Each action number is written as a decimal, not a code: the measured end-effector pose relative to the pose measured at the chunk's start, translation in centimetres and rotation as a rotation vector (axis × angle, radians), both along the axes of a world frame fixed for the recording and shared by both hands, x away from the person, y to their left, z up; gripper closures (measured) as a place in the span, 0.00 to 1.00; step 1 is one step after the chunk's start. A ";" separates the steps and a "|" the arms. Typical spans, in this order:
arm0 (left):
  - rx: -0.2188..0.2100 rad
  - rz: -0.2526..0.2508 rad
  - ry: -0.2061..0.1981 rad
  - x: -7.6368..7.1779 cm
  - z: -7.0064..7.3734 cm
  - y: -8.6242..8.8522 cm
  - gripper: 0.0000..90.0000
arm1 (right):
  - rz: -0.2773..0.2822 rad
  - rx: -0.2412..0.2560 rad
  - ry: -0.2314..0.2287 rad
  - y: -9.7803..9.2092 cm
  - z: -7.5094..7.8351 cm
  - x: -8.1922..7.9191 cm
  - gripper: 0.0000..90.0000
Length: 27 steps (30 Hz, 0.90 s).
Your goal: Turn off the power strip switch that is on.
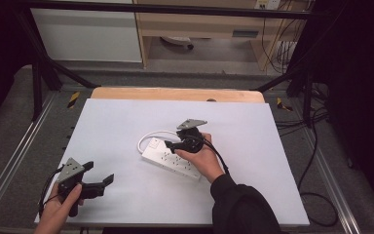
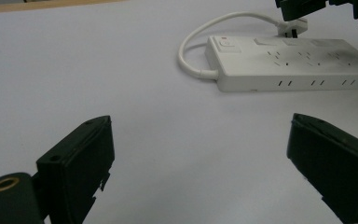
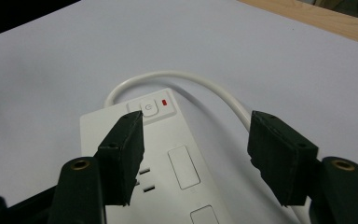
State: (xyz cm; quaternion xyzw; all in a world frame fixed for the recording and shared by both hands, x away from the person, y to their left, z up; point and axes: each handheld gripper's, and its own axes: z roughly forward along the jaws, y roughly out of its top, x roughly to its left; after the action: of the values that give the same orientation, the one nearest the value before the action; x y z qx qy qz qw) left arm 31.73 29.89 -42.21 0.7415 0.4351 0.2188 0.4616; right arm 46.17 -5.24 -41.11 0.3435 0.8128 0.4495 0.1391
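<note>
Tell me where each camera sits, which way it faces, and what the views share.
High view: above the person's side, looking forward and down on the table; both hands and a dark sleeve show.
Left gripper view: on the left gripper, low, facing the power strip; open jaws show.
Right gripper view: on the right gripper, over the strip's switch; open jaws show.
All share the power strip and its cord.

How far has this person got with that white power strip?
Early on, by the look of it. The power strip lies flat, its cord looped behind it; nothing is gripped. In hand: the right tool hovers open over the switch end. The left tool waits open, apart. Any pressing or grasping is left.
</note>
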 end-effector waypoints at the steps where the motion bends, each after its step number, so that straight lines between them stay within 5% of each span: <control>1: 0.000 -0.001 0.000 0.0 0.0 0.0 0.08 | -0.001 0.000 -0.005 0.0 0.0 0.0 0.37; 13: -0.002 0.002 0.002 0.0 0.0 0.0 0.08 | -0.041 -0.005 -0.004 -0.5 0.8 0.1 0.07; 27: -0.003 0.006 0.001 0.0 0.0 0.1 0.08 | -0.069 0.059 -0.046 -2.7 3.3 -0.5 0.05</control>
State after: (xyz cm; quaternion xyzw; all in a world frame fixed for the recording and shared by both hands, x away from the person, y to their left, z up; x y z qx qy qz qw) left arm 31.70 29.96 -42.19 0.7396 0.4379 0.2192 0.4617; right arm 45.66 -7.95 -37.81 0.3648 0.7835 0.4758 0.1631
